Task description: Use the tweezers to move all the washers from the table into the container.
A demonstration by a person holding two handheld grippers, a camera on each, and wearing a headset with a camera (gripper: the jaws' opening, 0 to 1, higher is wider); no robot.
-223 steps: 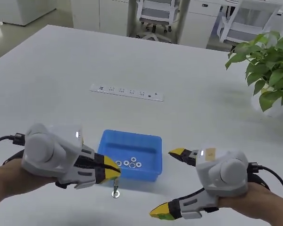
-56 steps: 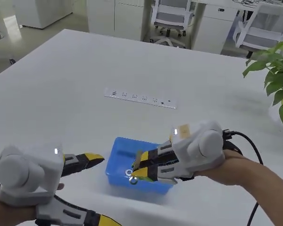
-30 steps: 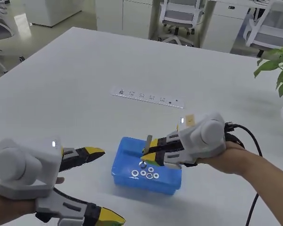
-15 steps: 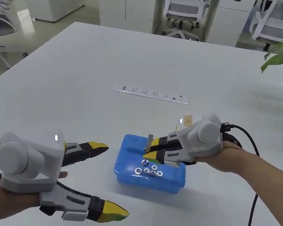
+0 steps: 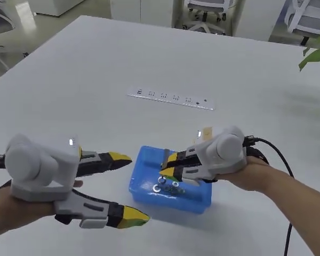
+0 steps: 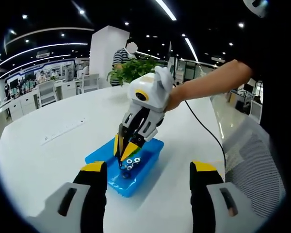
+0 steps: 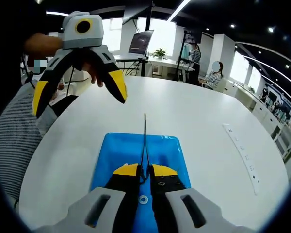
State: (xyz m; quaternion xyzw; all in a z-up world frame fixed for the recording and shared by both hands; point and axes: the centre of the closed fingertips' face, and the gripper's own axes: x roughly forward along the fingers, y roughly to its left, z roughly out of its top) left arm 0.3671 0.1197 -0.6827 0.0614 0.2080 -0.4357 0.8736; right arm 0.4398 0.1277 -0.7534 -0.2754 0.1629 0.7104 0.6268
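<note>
Right gripper (image 5: 168,166) clamps the tweezers (image 7: 145,141) over the blue container (image 5: 141,188) holding washers (image 5: 169,186); my left gripper (image 5: 137,188) gapes wide, left of it.

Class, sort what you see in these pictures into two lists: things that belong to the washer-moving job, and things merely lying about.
Belongs to the job:
tweezers, clamped in the shut right gripper
washers, lying in the blue container
left gripper, open beside it

Just lying about:
power strip
plant, far right
office chairs behind
</note>
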